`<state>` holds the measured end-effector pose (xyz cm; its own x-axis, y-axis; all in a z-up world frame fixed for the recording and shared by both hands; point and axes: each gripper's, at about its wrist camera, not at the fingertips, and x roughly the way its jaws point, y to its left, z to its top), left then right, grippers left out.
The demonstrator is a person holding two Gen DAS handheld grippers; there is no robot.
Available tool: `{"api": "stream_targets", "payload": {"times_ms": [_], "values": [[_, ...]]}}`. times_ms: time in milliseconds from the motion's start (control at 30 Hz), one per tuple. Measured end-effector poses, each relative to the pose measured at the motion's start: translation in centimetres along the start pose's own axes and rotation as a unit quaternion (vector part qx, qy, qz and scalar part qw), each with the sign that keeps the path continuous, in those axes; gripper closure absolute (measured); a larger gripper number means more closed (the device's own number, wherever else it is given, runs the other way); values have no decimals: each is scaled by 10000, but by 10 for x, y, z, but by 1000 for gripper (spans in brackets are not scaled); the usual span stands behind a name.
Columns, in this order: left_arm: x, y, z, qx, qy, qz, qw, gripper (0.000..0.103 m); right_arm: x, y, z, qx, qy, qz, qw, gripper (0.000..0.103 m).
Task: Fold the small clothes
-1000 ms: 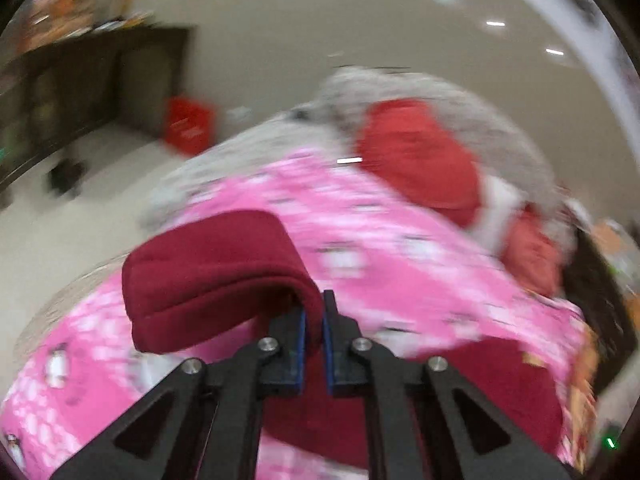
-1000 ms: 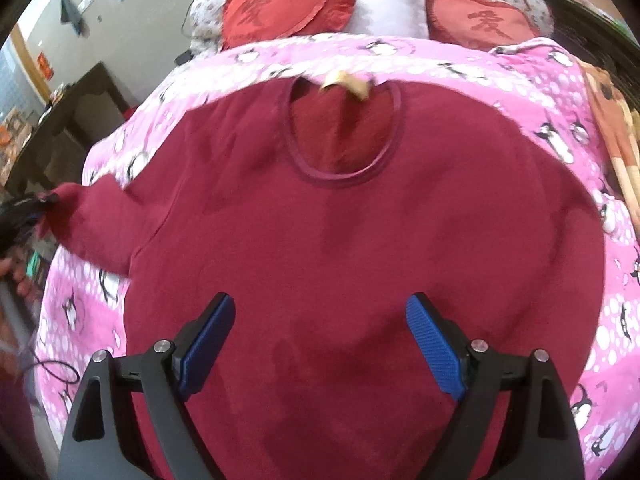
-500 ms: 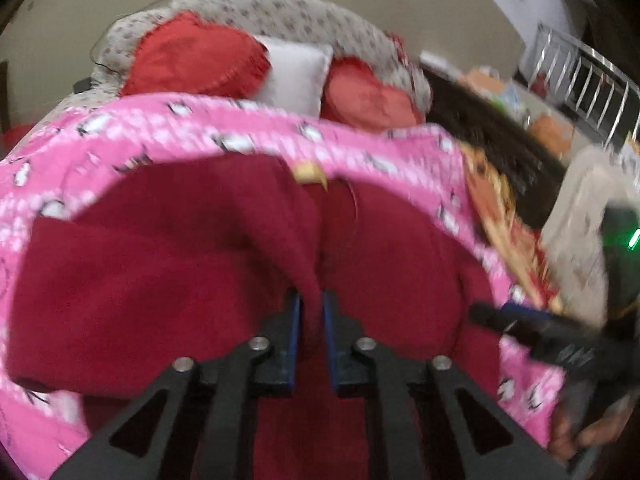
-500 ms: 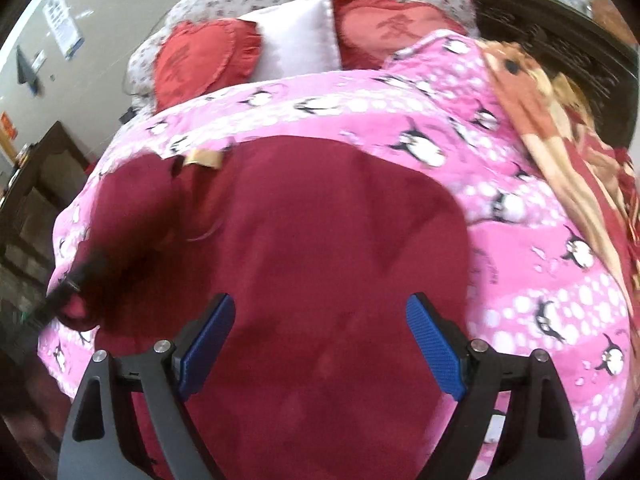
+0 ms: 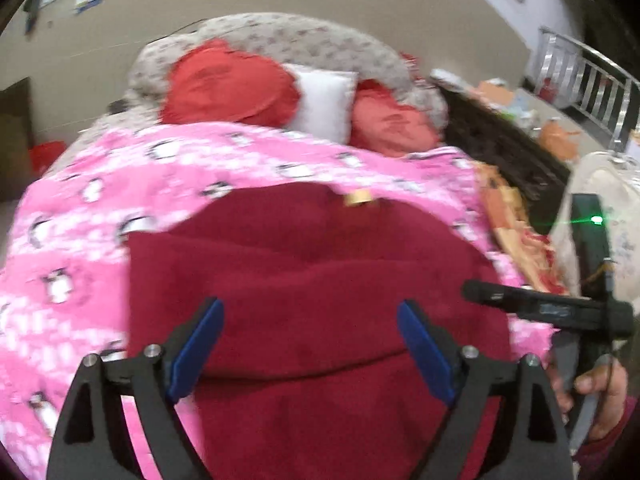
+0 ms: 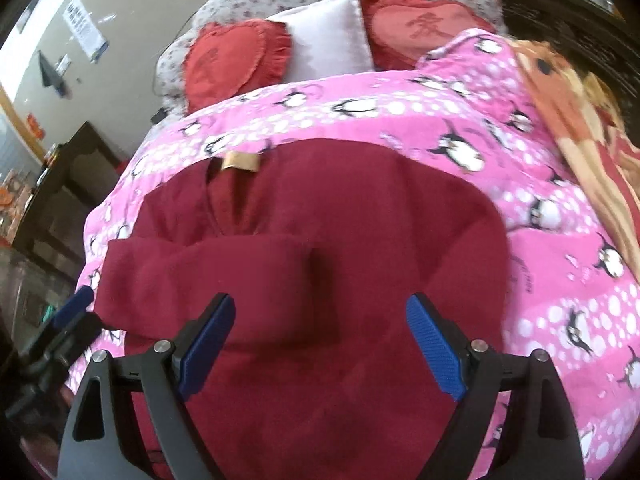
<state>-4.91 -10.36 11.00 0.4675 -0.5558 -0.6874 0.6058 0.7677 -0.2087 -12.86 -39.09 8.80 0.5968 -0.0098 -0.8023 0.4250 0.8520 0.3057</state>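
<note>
A dark red sweater (image 5: 320, 264) lies flat on a pink penguin blanket (image 5: 100, 208), collar and tan label (image 5: 358, 199) at the far side. Its left sleeve (image 6: 200, 268) is folded across the chest. My left gripper (image 5: 310, 312) hovers over the folded part; its jaws are opening and the pads press on nothing. My right gripper (image 6: 320, 306) stands open above the sweater's (image 6: 340, 208) lower body, empty. In the left wrist view the right gripper's finger (image 5: 520, 300) shows at the right edge, held by a hand (image 5: 600, 396).
Two red heart cushions (image 6: 236, 60) and a white pillow (image 6: 328, 40) lean on the headboard. An orange patterned blanket (image 6: 568, 112) lies along the bed's right side. A dark cabinet (image 6: 60, 192) stands left of the bed; a metal railing (image 5: 592, 76) is far right.
My left gripper carried the sleeve rightward over the sweater's body, then opened and let it go; the sleeve now lies folded across the chest. The right gripper stayed open and drifted slightly.
</note>
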Motion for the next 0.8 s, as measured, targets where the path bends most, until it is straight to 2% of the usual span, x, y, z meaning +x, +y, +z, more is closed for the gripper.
{"api": "stream_targets", "payload": {"times_ms": [100, 233, 300, 467, 567, 600, 633, 700, 733, 800], "values": [[2, 31, -3, -330, 130, 240, 9991, 12, 9, 5, 0, -30, 113, 48, 9999, 33], [2, 63, -11, -676, 194, 473, 9964, 12, 14, 0, 1, -89, -77, -181, 9998, 33], [6, 75, -14, -766, 252, 602, 9949, 12, 24, 0, 5, -183, -12, -269, 9995, 34], [17, 90, -21, -934, 483, 785, 9914, 12, 50, 6, 9, -430, 171, -106, 9989, 76], [19, 92, -23, -1024, 505, 821, 9901, 12, 56, 15, 6, -646, 86, 65, 9979, 91], [19, 93, -23, -1044, 505, 823, 9898, 12, 56, 21, 5, -849, -2, 7, 9964, 94], [18, 93, -22, -1053, 487, 831, 9898, 12, 57, 25, 4, -1017, -34, -108, 9948, 103], [17, 92, -20, -1050, 446, 856, 9898, 12, 57, 30, 3, -1183, -80, -195, 9928, 103], [16, 90, -19, -1051, 413, 850, 9900, 12, 50, 28, 5, -1131, -149, -6, 9935, 103], [12, 88, -16, -1054, 341, 820, 9905, 12, 34, 26, 8, -1103, -390, 23, 9931, 103]]}}
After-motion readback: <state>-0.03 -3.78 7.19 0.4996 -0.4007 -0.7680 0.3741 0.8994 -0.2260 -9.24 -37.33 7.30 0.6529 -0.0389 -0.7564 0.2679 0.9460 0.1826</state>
